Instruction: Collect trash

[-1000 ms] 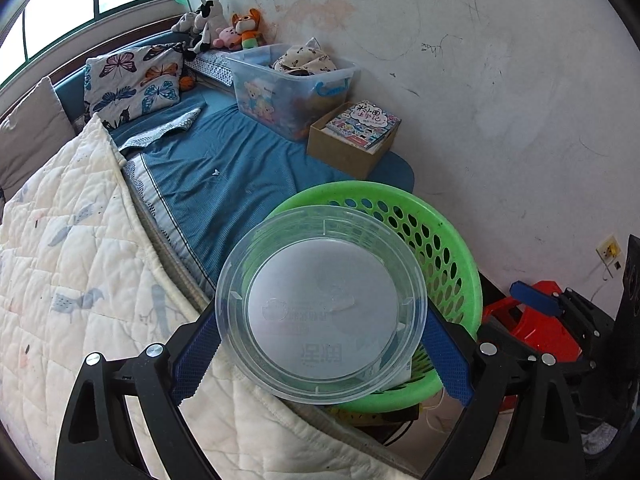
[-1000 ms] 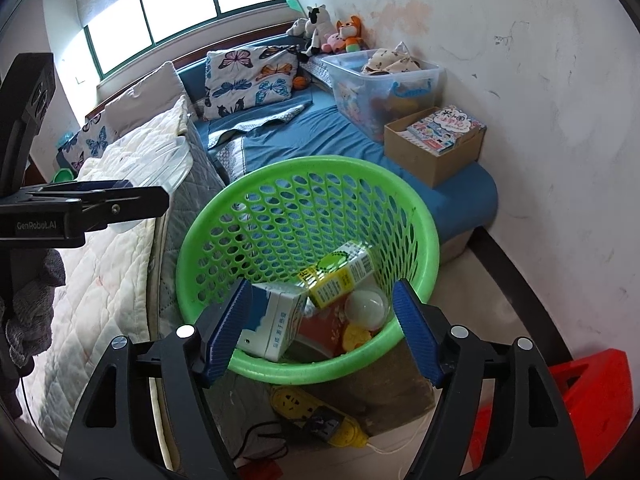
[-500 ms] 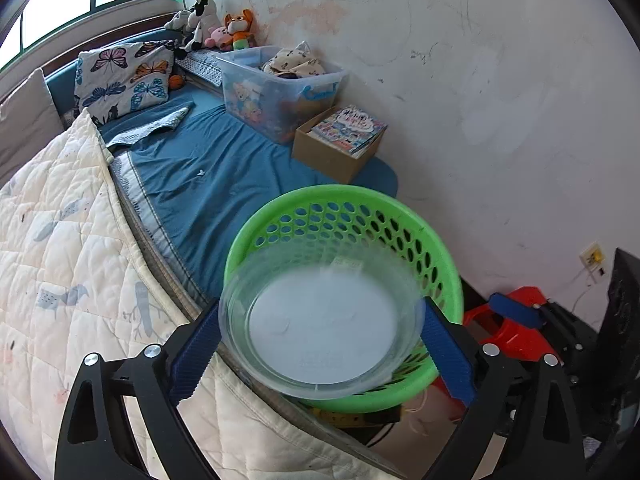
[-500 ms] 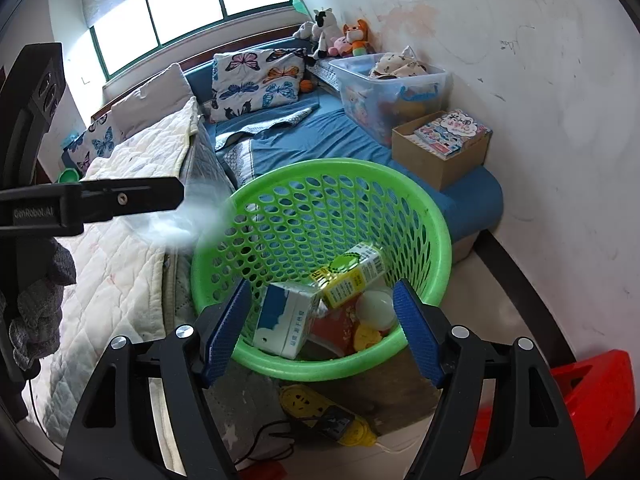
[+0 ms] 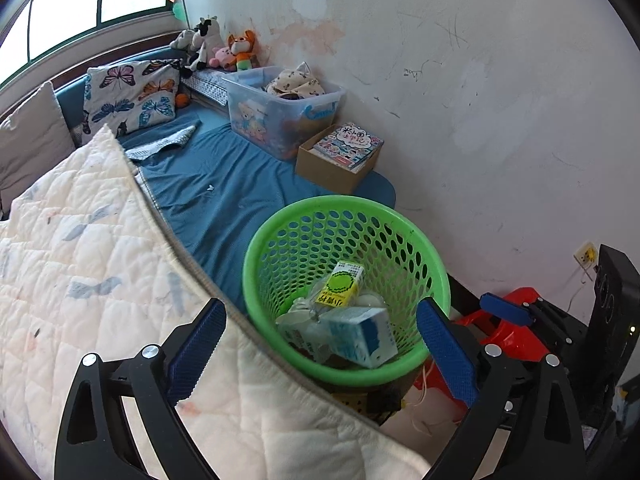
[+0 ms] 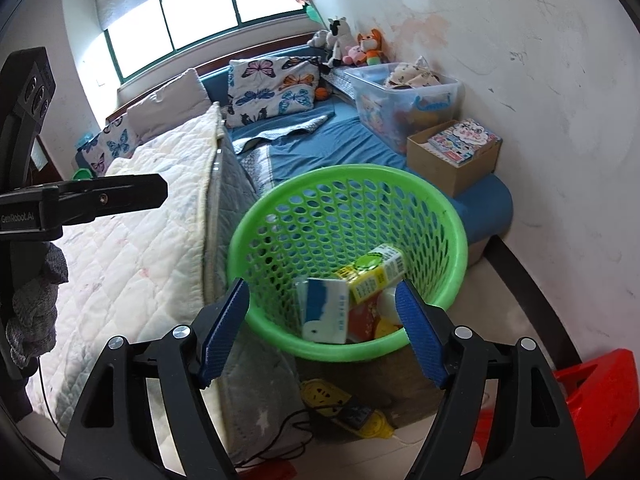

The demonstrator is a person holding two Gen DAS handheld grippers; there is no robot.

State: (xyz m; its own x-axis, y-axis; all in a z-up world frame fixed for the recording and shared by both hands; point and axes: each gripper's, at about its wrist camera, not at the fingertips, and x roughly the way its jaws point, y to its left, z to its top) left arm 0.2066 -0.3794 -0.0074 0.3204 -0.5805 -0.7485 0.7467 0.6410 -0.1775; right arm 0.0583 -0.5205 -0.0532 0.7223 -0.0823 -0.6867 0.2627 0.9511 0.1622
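A green perforated basket (image 5: 352, 208) (image 6: 256, 236) stands on the floor between the bed and the wall. In it lie a blue-and-white carton (image 5: 360, 334) (image 6: 324, 314), a yellow drink carton (image 5: 340, 284) (image 6: 372, 272) and a clear plastic container (image 5: 298, 312), partly hidden under the cartons. My left gripper (image 5: 320, 344) is open and empty, above the basket's near rim. My right gripper (image 6: 324, 332) is open and empty, its fingers on either side of the basket's near rim. The left gripper's finger (image 6: 112, 196) shows at the left of the right wrist view.
A white quilt (image 5: 80, 260) (image 6: 140, 220) covers the bed beside the basket. A cardboard box of books (image 5: 340, 156) and a clear storage bin (image 5: 280, 112) sit on the blue mattress by the wall. A red object (image 6: 600, 392) and a yellow power strip (image 6: 340, 404) lie on the floor.
The left gripper opened and the clear round container dropped from it into the basket. The cartons in the basket shifted. The right gripper stayed open over the basket.
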